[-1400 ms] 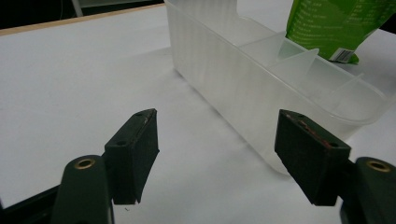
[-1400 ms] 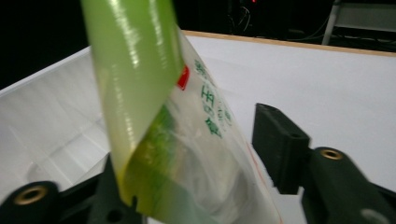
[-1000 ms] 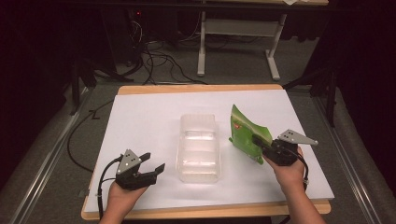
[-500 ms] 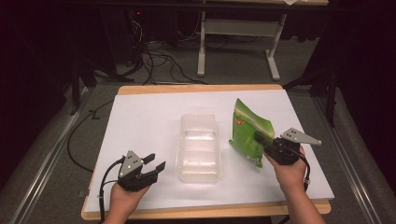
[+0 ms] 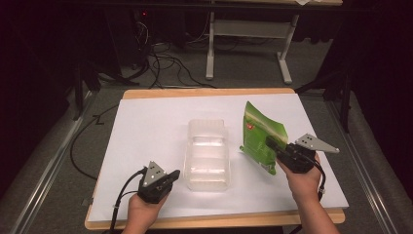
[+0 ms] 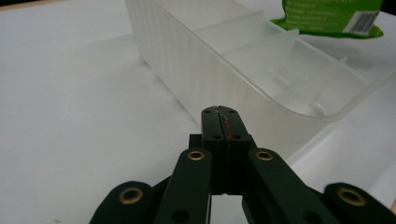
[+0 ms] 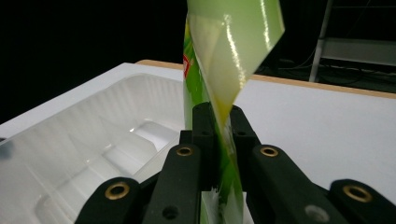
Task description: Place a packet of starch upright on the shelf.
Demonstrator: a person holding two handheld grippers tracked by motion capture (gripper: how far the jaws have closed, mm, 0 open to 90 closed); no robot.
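A clear plastic tray (image 5: 207, 155) with compartments lies in the middle of the white table (image 5: 146, 126). My left gripper (image 5: 171, 175) sits at the tray's near left corner; its jaws have just been closing and now meet with nothing between them, as the left gripper view shows at the left gripper (image 6: 219, 113) just short of the tray wall (image 6: 187, 70). My right gripper (image 5: 272, 145) is shut on a green pouch (image 5: 260, 134), held upright off the table to the right of the tray. In the right gripper view the pouch (image 7: 229, 51) rises from between the right gripper (image 7: 219, 114).
The table's wooden edge (image 5: 209, 91) runs along the far side. Beyond it stand a metal desk frame (image 5: 243, 29) and loose cables (image 5: 160, 58) on the floor. Bare white surface lies left of the tray.
The left gripper's jaws went from open to shut, and the hand slid right toward the tray's near corner. The right gripper tilted the pouch more upright and barely moved.
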